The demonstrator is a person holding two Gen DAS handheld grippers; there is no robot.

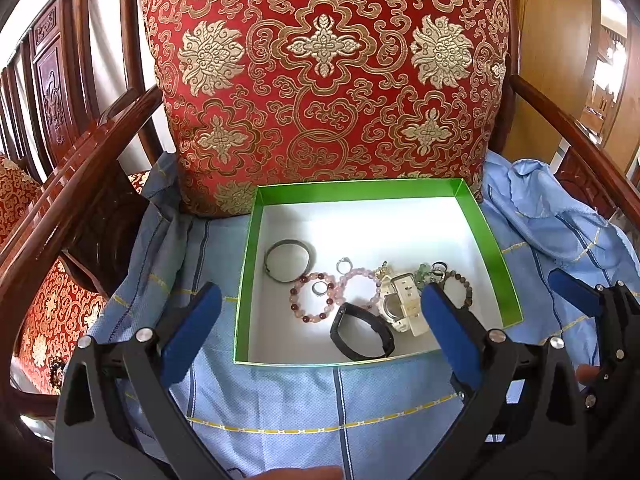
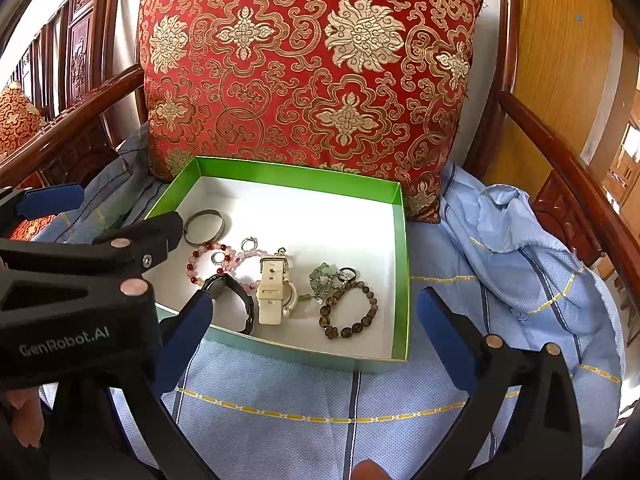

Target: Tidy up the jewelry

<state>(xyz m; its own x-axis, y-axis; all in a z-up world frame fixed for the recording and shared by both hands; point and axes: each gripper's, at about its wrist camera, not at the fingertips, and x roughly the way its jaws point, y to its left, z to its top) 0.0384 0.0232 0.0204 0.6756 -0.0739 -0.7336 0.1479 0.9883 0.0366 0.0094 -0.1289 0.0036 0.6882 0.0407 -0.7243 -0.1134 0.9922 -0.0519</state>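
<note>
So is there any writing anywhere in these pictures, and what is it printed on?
"GenRobot.AI": pale letters on the black body of the left gripper, seen in the right wrist view.
Faint stitched marks on the blue cloth: too small and blurred to read.
White watch in the green box: its face shows nothing readable.
No other text shows in either view.

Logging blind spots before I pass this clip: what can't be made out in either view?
- Green tangle: right wrist view, beads too small and knotted to identify.
- Brown bead bracelet: left wrist view, partly behind the left gripper finger.
- Black band: right wrist view, near end behind the right gripper finger.
</note>
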